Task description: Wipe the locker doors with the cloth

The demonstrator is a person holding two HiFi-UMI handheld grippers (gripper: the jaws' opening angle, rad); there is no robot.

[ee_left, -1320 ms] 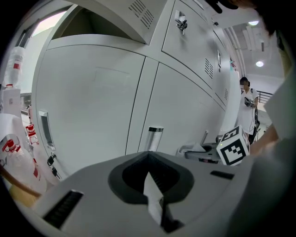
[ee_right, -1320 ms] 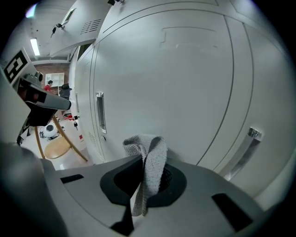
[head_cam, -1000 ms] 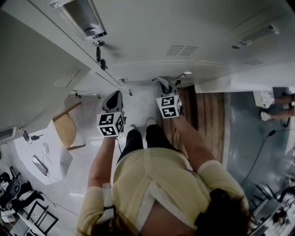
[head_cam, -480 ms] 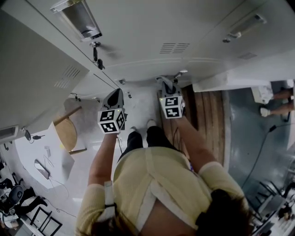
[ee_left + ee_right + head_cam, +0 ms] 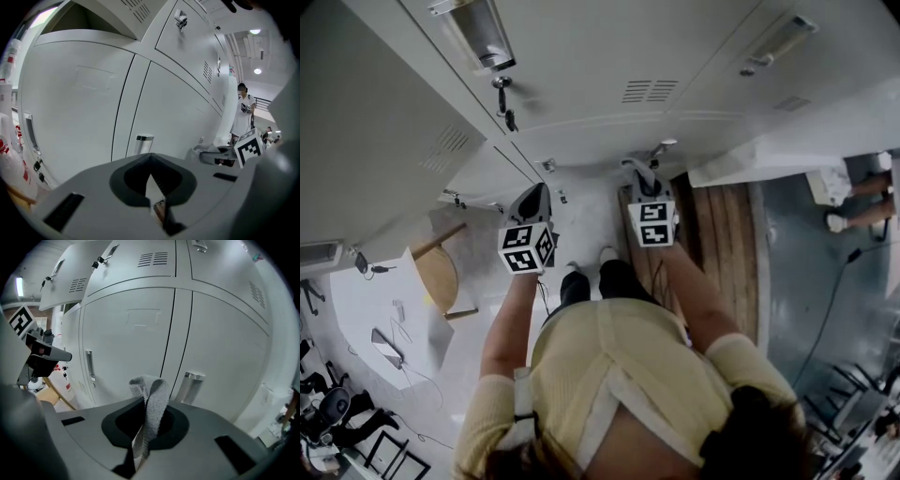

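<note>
Zero contact yet with pale grey metal locker doors | right gripper pinching grey woven cloth | left gripper closed, empty | step: approach | next: press cloth onto door

No text readable from my views. Square black-white patterns on my left gripper and right gripper cubes, no letters. Red print on white bag too blurred.

Doors: smooth painted metal, pale grey, soft sheen.
Cloth: grey, coarse open weave, matt.
Handle: polished metal, glossy.
Right gripper shell: matt grey plastic.
Planks: brown wood, visible grain.
Top: yellow ribbed knit.
</note>
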